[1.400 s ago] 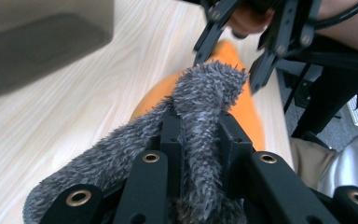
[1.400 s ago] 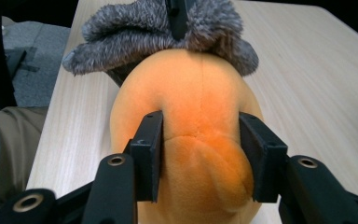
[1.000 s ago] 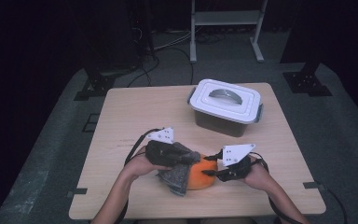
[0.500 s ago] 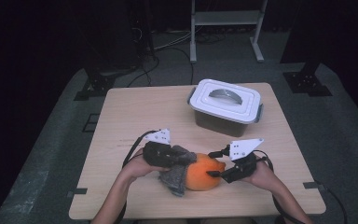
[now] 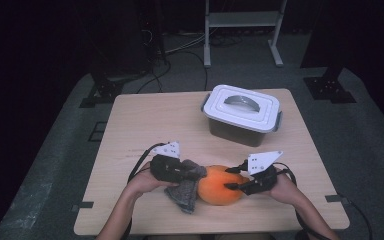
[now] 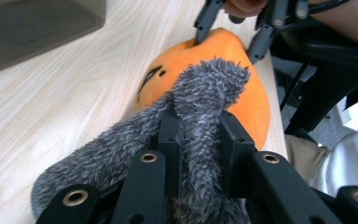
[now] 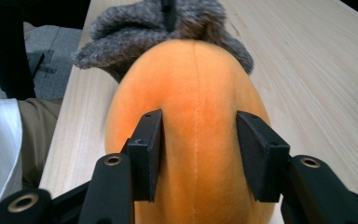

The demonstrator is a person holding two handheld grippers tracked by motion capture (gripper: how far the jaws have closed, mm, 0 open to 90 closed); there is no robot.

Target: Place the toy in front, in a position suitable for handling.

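Orange plush toy (image 5: 221,186) is pinched by closing right tool (image 5: 234,183); its grey furry part (image 6: 205,107) is clamped by left tool (image 6: 199,135).

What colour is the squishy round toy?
Orange, the plush toy with a seam down its middle; clearest in the right gripper view.

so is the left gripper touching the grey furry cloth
Touching. The left gripper view shows the left gripper shut on a fold of the grey furry cloth, which lies against the orange plush toy.
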